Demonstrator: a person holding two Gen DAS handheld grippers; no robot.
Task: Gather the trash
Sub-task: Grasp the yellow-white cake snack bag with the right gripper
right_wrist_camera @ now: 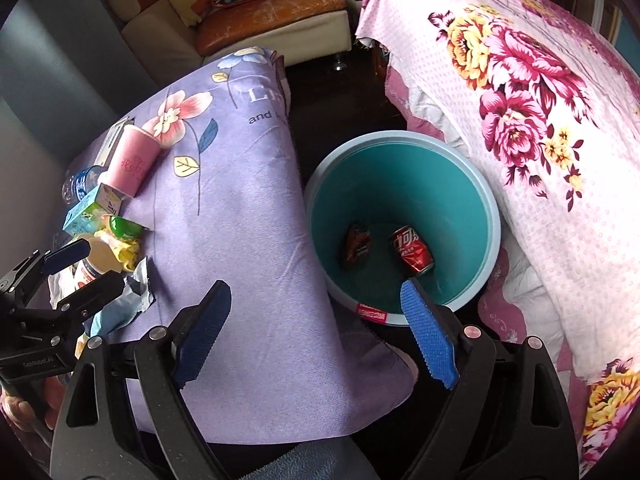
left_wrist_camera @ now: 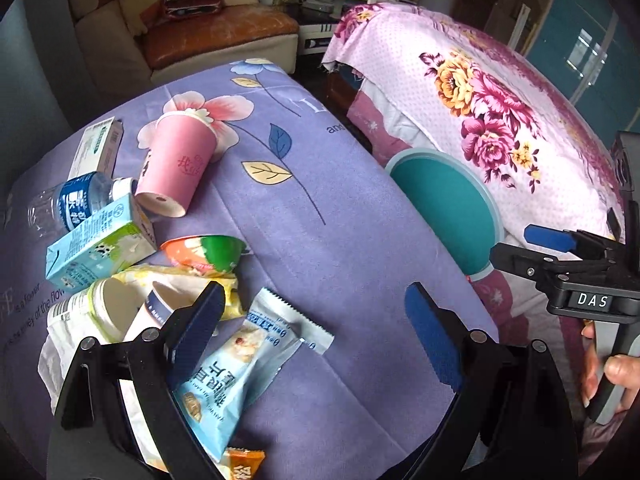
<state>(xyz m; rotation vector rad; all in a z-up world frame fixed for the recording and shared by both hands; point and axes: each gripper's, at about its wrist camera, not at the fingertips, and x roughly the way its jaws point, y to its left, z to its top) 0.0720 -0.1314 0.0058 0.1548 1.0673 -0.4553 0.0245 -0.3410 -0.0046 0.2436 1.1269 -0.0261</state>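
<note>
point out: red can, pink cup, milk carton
red can [right_wrist_camera: 413, 250]: right wrist view, on its printed side, lying in the bin.
pink cup [left_wrist_camera: 176, 168]: left wrist view, on its side wall.
milk carton [left_wrist_camera: 96, 248]: left wrist view, on its broad printed face.

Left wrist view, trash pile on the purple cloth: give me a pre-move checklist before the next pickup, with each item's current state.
1. Left gripper open and empty: ok, nothing between its fingers.
2. Right gripper open and empty: ok, it hangs by the bin.
3. Bin has room: ok, only a red can and a dark wrapper lie inside.
4. A target close to the left gripper: ok, the blue snack packet lies partly under its left finger.
5. Packet free of neighbours: cannot tell, it overlaps other trash at its lower end.
6. Table cleared: not ok, pink cup, milk carton and more remain.
</note>
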